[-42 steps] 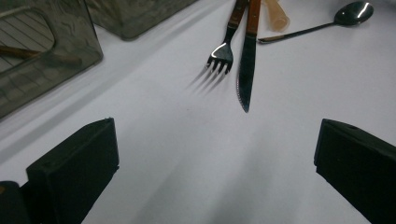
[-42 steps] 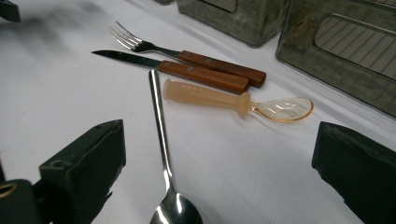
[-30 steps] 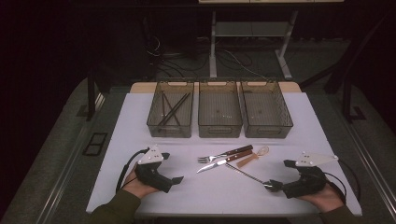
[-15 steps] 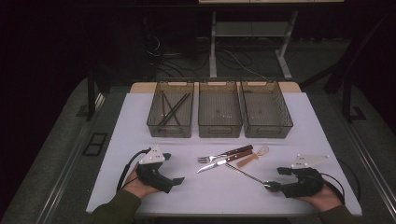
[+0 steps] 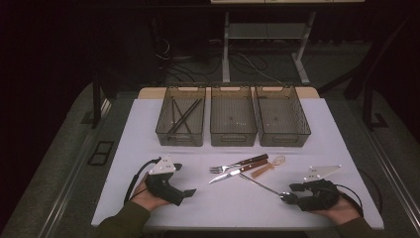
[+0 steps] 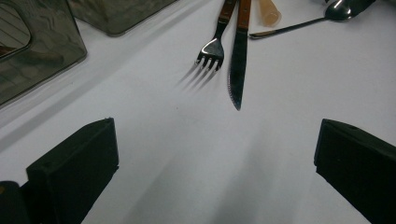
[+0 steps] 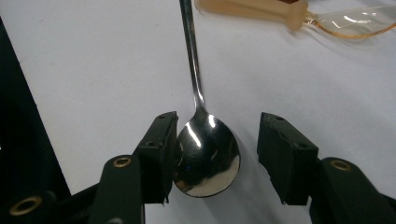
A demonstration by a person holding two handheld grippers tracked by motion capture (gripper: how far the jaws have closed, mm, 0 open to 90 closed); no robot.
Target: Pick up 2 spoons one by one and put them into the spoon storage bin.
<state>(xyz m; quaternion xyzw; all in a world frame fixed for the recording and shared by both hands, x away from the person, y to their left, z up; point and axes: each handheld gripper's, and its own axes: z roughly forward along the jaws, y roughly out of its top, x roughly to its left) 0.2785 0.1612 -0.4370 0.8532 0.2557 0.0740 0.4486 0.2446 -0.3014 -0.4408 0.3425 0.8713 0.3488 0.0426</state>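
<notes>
room: dark, dim beyond the table | floor: grey, with a black floor box | behind: white metal desk frame with loose cables | table: white top, lit from above

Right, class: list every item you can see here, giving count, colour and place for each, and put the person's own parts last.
Table: one, white, centre.
Bins: three, smoky clear, in a row at the far edge; the left bin holds dark sticks.
Fork: one, steel with brown handle, mid-table.
Knife: one, steel with brown handle, beside the fork.
Clear spoon: one, amber, right of the knife.
Steel spoon: one, its bowl between the right tongs.
Left tongs: black, open.
Right tongs: black, open.
</notes>
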